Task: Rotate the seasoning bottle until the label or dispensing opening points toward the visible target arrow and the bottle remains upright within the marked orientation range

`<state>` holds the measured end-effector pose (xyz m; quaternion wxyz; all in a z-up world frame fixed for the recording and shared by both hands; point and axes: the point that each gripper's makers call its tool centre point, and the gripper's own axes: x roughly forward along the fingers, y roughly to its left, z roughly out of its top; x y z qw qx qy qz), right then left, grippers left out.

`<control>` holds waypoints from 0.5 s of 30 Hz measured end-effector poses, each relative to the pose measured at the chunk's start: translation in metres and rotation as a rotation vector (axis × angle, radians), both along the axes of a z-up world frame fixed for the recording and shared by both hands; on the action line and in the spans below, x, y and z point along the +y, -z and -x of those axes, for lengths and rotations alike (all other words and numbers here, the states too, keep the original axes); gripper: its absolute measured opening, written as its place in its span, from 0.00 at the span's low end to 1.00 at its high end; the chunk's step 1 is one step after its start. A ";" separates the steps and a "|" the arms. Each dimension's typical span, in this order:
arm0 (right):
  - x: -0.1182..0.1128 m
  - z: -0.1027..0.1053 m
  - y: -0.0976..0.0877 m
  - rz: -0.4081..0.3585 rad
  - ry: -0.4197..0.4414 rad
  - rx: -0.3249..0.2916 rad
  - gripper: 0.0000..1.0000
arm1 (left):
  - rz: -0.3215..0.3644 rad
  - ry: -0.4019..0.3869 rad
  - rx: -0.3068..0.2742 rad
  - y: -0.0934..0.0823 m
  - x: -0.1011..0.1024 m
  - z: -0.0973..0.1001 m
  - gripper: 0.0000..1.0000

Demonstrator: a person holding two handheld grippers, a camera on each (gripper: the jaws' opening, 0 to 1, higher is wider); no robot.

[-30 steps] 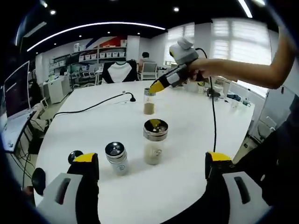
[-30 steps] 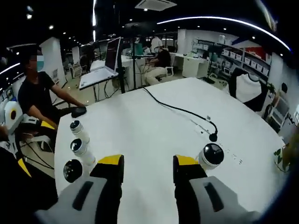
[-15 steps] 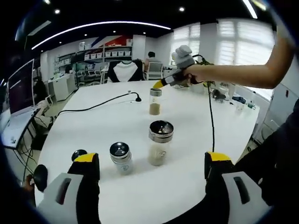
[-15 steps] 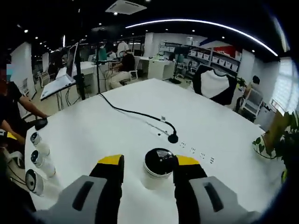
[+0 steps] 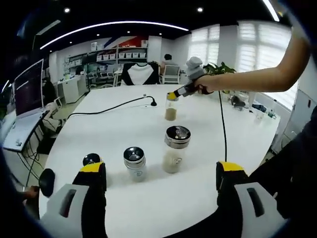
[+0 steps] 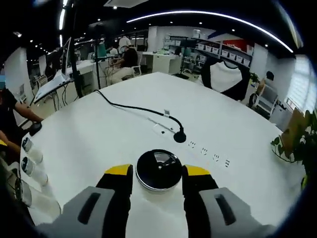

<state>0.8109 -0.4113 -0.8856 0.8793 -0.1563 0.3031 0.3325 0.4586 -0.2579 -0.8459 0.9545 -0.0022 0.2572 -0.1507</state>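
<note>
A big white table point(image 5: 114, 124) took up most of the room in front of the person, bare across its middle, with a black cable point(image 6: 138, 110) running over the far part to a small round end. The right gripper point(image 6: 157, 173) was out at the far bottle point(image 5: 171, 107), its jaws standing on either side of the bottle's dark cap point(image 6: 158, 168); I could not tell whether they pressed it or merely flanked it, though they looked close against it. The left gripper point(image 5: 159, 173) hung back at the near edge with its jaws wide apart and nothing between them. Ahead of it stood a taller jar point(image 5: 175, 148) with a metal lid, and to its left a shorter shaker point(image 5: 135, 163), the two near each other but apart. I saw no arrow or marks on the table. My guess was that the grasp was just being made, and the next move called for a firm pinch and a slow twist with the bottle kept upright. There was open table all round it, the cable end being the nearest thing.
</note>
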 end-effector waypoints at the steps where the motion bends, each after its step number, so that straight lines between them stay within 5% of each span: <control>1: 0.000 -0.002 0.003 0.005 0.000 0.002 0.37 | -0.006 0.001 0.003 0.001 0.000 0.001 0.96; 15: -0.002 0.002 0.002 -0.008 -0.034 0.012 0.36 | 0.029 -0.008 -0.037 -0.007 -0.002 -0.004 0.94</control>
